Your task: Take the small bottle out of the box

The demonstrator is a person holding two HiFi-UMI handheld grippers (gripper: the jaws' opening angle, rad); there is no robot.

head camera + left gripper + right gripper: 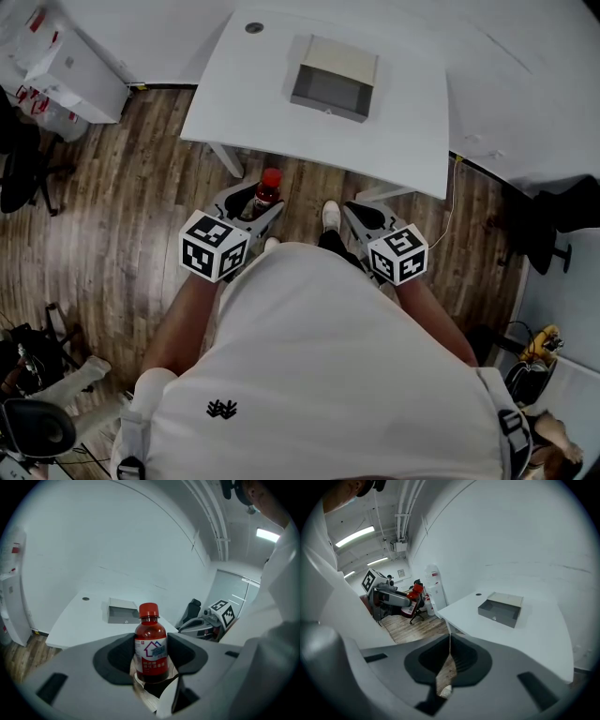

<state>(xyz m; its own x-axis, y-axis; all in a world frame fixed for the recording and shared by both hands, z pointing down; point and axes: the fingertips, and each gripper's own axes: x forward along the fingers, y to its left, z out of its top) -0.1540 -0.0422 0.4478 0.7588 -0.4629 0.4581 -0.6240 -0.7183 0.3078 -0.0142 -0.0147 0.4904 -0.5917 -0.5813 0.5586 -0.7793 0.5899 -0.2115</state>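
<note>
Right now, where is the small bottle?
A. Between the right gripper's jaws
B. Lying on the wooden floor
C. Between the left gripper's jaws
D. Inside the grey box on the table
C: the left gripper view shows the red-capped small bottle upright between the jaws of the left gripper, well clear of the box on the table, while the right gripper has its jaws together on nothing.

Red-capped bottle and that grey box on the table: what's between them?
Only bare white table and a strip of wooden floor, in the head view; the small red-capped brown bottle and the open grey box stand well apart.
</note>
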